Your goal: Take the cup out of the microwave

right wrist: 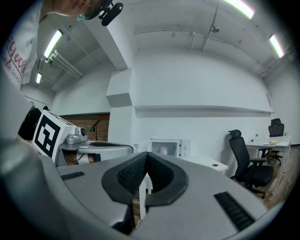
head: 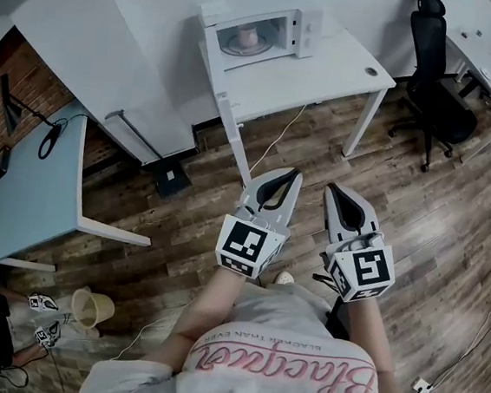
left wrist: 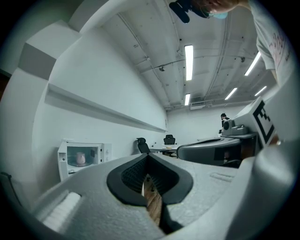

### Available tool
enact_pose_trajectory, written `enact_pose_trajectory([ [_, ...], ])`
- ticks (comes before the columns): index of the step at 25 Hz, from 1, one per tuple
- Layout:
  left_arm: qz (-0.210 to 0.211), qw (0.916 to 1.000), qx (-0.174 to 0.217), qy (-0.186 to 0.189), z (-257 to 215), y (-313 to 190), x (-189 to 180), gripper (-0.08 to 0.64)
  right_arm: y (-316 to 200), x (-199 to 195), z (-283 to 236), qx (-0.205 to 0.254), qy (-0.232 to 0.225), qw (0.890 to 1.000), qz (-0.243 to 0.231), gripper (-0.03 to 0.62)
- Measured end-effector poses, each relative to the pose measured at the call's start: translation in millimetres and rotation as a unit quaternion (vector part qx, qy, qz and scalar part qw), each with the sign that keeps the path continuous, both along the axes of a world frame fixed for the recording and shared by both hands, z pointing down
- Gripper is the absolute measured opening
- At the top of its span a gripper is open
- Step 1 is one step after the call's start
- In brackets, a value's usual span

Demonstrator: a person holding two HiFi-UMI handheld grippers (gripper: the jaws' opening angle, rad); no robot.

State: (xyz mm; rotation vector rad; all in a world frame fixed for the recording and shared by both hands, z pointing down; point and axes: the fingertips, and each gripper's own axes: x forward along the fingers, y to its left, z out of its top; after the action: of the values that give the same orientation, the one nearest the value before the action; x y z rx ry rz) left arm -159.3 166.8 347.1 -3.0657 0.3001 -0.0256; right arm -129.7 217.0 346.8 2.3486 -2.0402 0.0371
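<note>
head camera high, looks steeply down at floor point(head: 181, 228), far white table point(head: 329, 69). two gripper cameras low, face level along own jaws. all share distant microwave point(head: 254, 35).

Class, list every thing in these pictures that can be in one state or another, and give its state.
microwave, door looks swung open
cup, upright inside the microwave
left gripper, shut, empty
right gripper, shut, empty
office chair, unoccupied
</note>
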Motion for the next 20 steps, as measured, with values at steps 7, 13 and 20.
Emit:
enact_pose_trajectory([
  [7,-0.015,0.9998,0.009,-0.008,7,3,13,0.006,-2,15,5,-0.002,-0.003,1.000,-0.015,0.011],
  [13,-0.019,0.9998,0.005,-0.004,8,2,20,0.006,-1,21,11,-0.007,-0.006,1.000,-0.016,0.011],
  [20,-0.032,0.9995,0.002,-0.003,11,-9,27,0.006,-8,32,13,-0.006,-0.006,1.000,-0.021,0.011],
])
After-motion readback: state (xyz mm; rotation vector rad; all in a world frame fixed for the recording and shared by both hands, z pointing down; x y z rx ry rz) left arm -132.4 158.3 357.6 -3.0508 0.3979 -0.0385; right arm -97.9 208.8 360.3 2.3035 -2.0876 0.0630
